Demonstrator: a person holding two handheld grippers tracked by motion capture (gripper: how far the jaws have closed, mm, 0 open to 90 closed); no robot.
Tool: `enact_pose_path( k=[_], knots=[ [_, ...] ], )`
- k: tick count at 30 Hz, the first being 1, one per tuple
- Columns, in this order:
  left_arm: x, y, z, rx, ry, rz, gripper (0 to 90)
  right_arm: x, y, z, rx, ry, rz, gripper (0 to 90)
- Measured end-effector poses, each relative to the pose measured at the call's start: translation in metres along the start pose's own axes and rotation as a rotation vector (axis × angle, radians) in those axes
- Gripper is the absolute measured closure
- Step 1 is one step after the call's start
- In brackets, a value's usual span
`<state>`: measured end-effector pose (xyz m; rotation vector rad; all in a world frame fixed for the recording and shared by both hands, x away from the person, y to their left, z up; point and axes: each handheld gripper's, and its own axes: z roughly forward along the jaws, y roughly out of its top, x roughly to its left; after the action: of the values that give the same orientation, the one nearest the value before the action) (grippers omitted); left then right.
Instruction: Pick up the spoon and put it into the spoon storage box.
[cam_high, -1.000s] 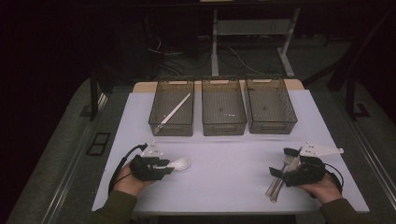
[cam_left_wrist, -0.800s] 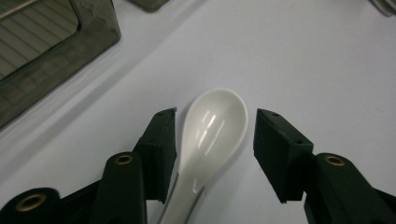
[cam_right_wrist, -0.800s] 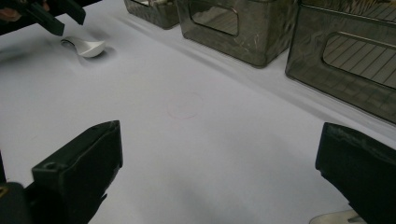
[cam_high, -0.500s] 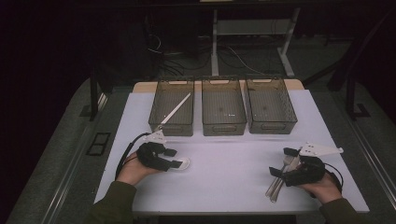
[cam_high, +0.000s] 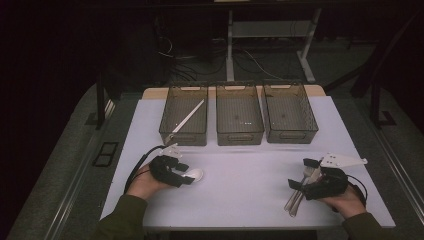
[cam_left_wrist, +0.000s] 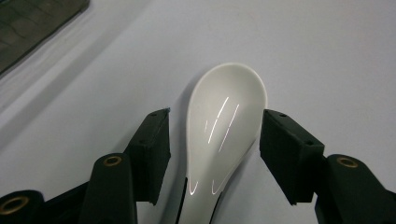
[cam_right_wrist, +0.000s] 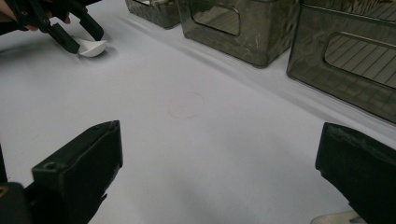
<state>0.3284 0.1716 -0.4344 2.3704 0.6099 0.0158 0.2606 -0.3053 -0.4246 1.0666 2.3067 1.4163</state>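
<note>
Straddling the white spoon (cam_left_wrist: 223, 135) untouched – left gripper (cam_high: 186, 176) jaws just opened, right gripper (cam_right_wrist: 219, 177) open, unmoved

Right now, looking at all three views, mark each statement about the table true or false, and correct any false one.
1. The white spoon lies between the left gripper jaws, with a gap on each side. True.
2. The right gripper is clamped on a fork. False: its jaws stand wide apart over bare white table cover; the metal cutlery lies beside it.
3. Three mesh bins stand in a row at the far side. True: left bin, middle bin, right bin.
4. The long white utensil is in the middle bin. False: it is in the left bin.
5. The spoon's bowl points towards the person. False: it points away, past the jaw tips.
</note>
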Motion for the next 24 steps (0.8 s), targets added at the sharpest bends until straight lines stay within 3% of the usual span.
enact_pose_path(
  k=[12,24],
  knots=[
    [-0.0027,-0.0018,0.0028,0.018,-0.007,0.021,49.7,0.0002,0.0001,-0.0002,-0.001,-0.001,-0.001,0.6],
    [-0.0096,-0.0011,0.0034,0.039,0.036,0.073,55.2,0.0004,0.0002,-0.0004,-0.003,-0.003,-0.002,0.6]
  ],
)
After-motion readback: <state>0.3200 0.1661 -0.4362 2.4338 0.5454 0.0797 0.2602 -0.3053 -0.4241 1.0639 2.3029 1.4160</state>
